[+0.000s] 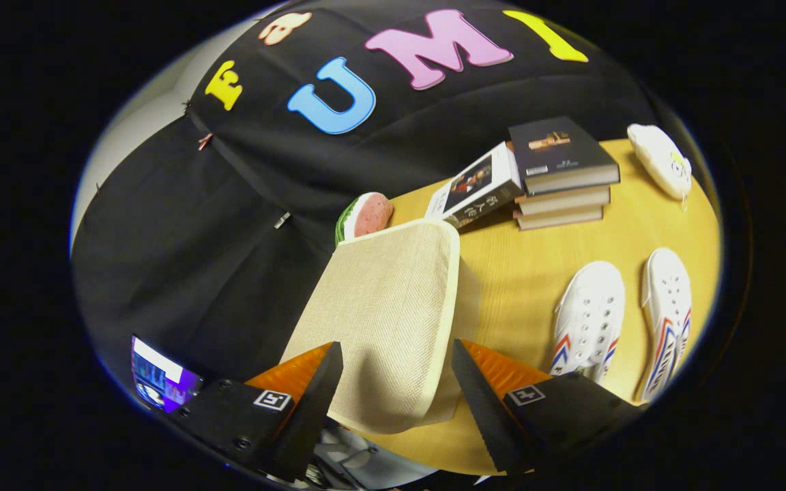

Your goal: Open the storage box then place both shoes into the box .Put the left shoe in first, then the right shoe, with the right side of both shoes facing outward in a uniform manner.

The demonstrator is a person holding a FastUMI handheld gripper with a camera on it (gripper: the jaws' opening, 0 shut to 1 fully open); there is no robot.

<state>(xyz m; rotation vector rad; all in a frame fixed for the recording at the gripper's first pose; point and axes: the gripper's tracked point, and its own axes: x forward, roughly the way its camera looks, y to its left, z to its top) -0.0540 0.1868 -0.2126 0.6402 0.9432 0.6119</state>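
Gripper (396, 382) open, storage box (393, 307) lid between its spread fingers, shoes (628, 317) beyond, right.

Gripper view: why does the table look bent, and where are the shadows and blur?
In the gripper view, the fisheye lens bows the wooden table and the shoes. The open claw straddles the beige storage box lid, which has a soft shadow across its near end. The books stay sharp; the picture's rim softens.

Even overhead light on my wooden table (522, 273), soft shadows under my fingers, fisheye bending everything near the rim.
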